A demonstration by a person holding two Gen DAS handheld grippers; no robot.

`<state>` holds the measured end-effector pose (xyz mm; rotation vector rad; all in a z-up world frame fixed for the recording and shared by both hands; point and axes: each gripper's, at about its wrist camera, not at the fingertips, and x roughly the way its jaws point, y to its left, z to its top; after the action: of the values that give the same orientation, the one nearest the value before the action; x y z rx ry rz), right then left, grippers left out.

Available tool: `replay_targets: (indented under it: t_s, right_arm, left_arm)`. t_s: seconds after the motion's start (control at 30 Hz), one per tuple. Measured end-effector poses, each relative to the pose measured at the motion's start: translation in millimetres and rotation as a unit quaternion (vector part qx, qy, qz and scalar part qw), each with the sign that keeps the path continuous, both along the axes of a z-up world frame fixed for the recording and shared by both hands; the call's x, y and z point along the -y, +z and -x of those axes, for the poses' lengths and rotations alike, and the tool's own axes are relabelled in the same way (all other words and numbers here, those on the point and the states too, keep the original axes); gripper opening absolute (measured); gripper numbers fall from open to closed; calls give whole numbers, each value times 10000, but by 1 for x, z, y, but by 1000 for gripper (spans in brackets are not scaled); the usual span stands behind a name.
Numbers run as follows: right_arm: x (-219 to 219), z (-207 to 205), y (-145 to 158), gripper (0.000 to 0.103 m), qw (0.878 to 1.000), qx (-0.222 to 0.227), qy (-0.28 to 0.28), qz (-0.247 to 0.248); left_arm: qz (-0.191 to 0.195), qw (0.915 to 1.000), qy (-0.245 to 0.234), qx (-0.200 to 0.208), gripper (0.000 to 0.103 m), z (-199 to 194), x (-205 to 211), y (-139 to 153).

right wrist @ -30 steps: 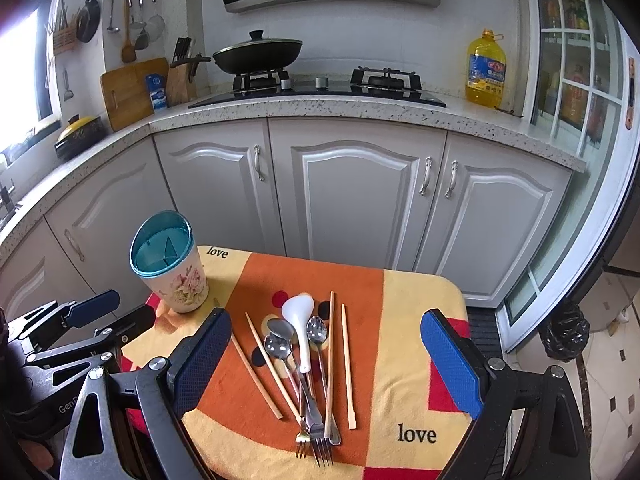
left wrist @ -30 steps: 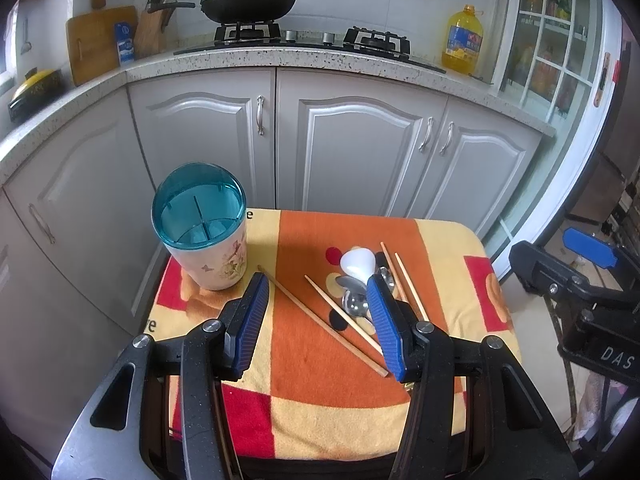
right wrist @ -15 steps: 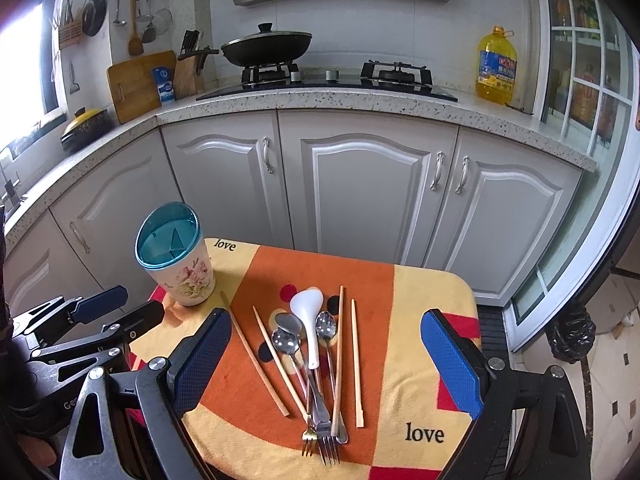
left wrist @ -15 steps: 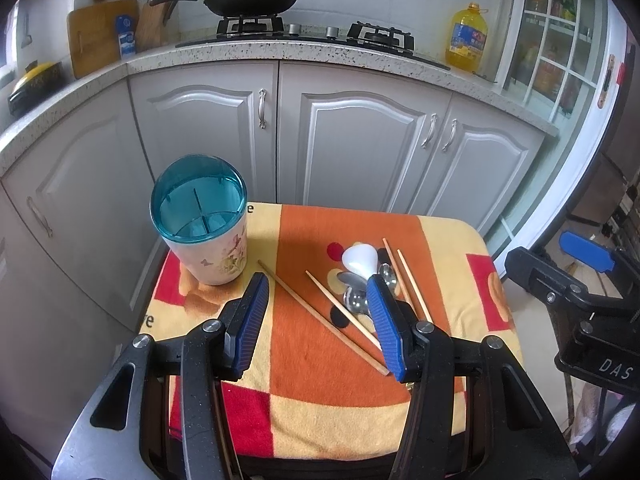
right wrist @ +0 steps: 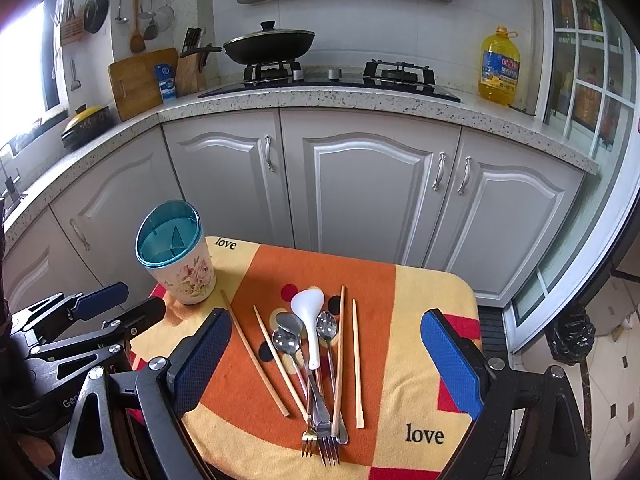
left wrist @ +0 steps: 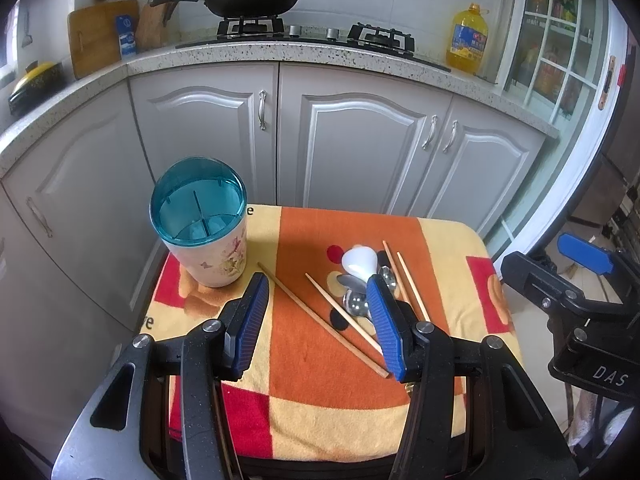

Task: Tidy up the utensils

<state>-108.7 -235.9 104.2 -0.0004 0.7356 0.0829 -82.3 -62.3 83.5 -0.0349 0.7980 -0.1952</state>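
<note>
A floral utensil holder (right wrist: 176,258) with a teal divided rim (left wrist: 198,200) stands at the table's back left. Loose on the cloth lie a white plastic spoon (right wrist: 309,320), metal spoons (right wrist: 288,336), forks (right wrist: 320,432) and several wooden chopsticks (right wrist: 256,360). My left gripper (left wrist: 316,320) hovers open above the near left chopsticks (left wrist: 320,320), holding nothing. My right gripper (right wrist: 324,360) is wide open over the utensil pile, also holding nothing. Each gripper shows at the edge of the other's view.
The small table wears an orange, yellow and red cloth (right wrist: 424,288) printed "love". White kitchen cabinets (right wrist: 368,184) stand right behind it. On the counter sit a stove with a black pan (right wrist: 268,46) and a yellow oil bottle (right wrist: 500,66).
Both views have risen and pulled back a little from the table. Both grippers stay open, and the utensils and holder have not moved.
</note>
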Motion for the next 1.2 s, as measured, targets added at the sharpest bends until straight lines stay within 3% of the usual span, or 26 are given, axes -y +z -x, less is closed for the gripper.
replay_targets:
  t_s: [1.0,1.2]
  right_arm:
    - [-1,-5,-12,95,9998,-184,63,-5]
    - [1,-11,-21,95,9995,-286,118,-23]
  left_arm:
    - [4,10000,-9,-87,51,-3,2,-4]
    - [146,9995,3,-265,51,-9,-4,-10]
